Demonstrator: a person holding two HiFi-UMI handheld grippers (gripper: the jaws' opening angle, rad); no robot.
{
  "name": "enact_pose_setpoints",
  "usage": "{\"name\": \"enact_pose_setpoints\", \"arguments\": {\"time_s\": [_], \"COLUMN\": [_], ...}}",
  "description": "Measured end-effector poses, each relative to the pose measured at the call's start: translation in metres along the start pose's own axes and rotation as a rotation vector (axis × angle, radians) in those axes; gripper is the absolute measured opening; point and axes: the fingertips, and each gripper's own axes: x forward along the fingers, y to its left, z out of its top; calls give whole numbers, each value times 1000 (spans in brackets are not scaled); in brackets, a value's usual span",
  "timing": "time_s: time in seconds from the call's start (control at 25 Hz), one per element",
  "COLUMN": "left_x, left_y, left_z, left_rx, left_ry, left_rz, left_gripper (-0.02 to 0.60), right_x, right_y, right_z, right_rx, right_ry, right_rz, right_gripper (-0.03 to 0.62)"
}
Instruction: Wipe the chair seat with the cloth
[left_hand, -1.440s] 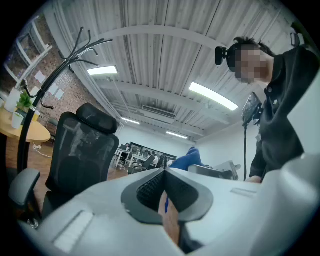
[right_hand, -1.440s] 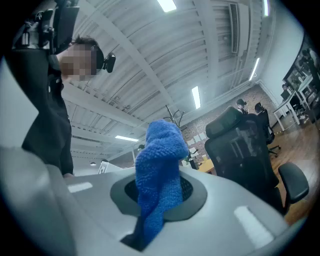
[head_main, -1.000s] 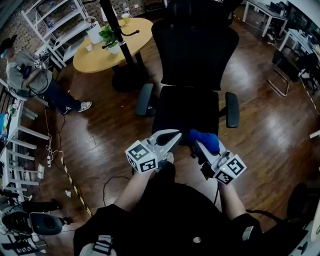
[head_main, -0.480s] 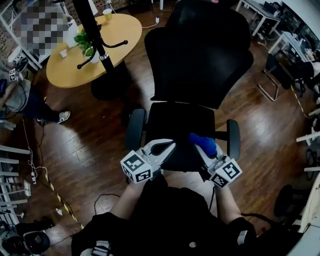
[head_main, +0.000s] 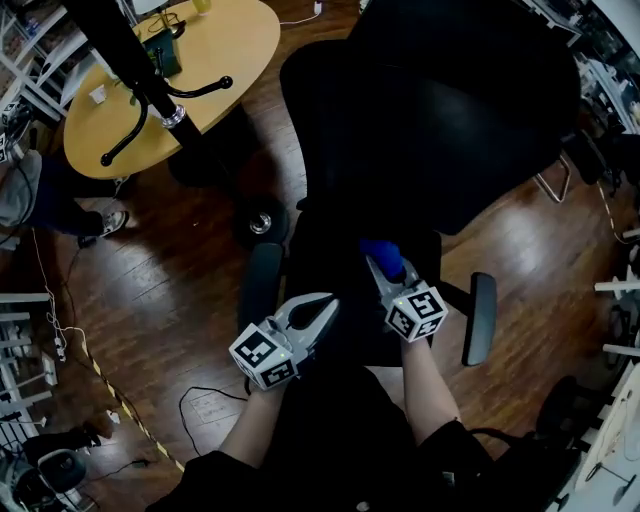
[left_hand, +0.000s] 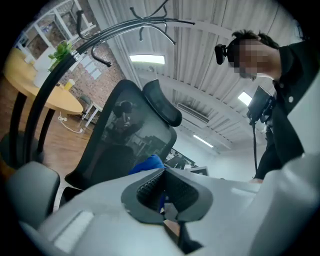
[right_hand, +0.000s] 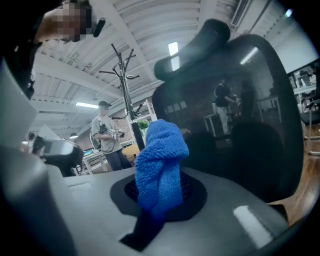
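Note:
A black office chair fills the head view, its seat (head_main: 335, 255) below the tall mesh backrest (head_main: 440, 120). My right gripper (head_main: 379, 264) reaches over the middle of the seat, shut on a bunched blue cloth (head_main: 381, 254). In the right gripper view the cloth (right_hand: 160, 162) stands up out of the jaws of the right gripper (right_hand: 160, 197), with the backrest (right_hand: 240, 115) behind. My left gripper (head_main: 318, 312) hovers at the seat's front left edge, shut and holding nothing. The left gripper (left_hand: 162, 200) points at the backrest (left_hand: 125, 135), with the cloth (left_hand: 150, 162) peeking past it.
Armrests flank the seat, one on the left (head_main: 262, 285) and one on the right (head_main: 482, 318). A round wooden table (head_main: 200, 70) and a black coat-stand pole (head_main: 120, 45) stand at the upper left. A person (head_main: 35, 195) stands at the left edge. Cables (head_main: 205, 405) lie on the wooden floor.
The chair has come closer and larger in view. My right gripper carried the cloth forward from the seat's front edge to over its middle. The left gripper stayed near the front edge.

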Motion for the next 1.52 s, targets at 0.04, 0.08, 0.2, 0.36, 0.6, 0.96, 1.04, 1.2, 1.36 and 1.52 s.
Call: {"name": "enact_pose_setpoints", "arguments": {"time_s": [0.04,0.08,0.2,0.36,0.6,0.96,1.04,1.2,1.36,1.52], "left_x": [0,1,6,5,10,15,18,23,28,31], "left_y": [4,10,41,67,69,77,75,71,65,66], "left_z": [-11,-22,-42,-63,-73,-72,-73,-76,-76,-79], "left_rx": [-10,-20,-35,-67,-75,-44,-38,-26,-20,-19], "left_ry": [-8,-15,-33,-48,-55,-23,-7,19,39,58], "left_rz": [17,30,60,80,67,86,81,64,44,33], "left_gripper": [0,0,0,0,0,0,0,0,0,0], "right_x": [13,28,88,159,197,159,133,70,-8,-66], "right_y": [-10,-22,-57,-78,-79,-117,-144,-203,-264,-300], "right_z": [-18,-38,-96,-167,-221,-228,-232,-230,-220,-216], "right_rx": [17,31,58,70,-66,-92,-93,-88,-63,-48], "right_ry": [9,22,95,213,370,413,432,466,496,516], "right_rz": [-9,-21,-65,-85,-113,-223,-280,-407,-575,-671], "right_gripper": [38,38,38,38,38,38,38,38,38,38]}}
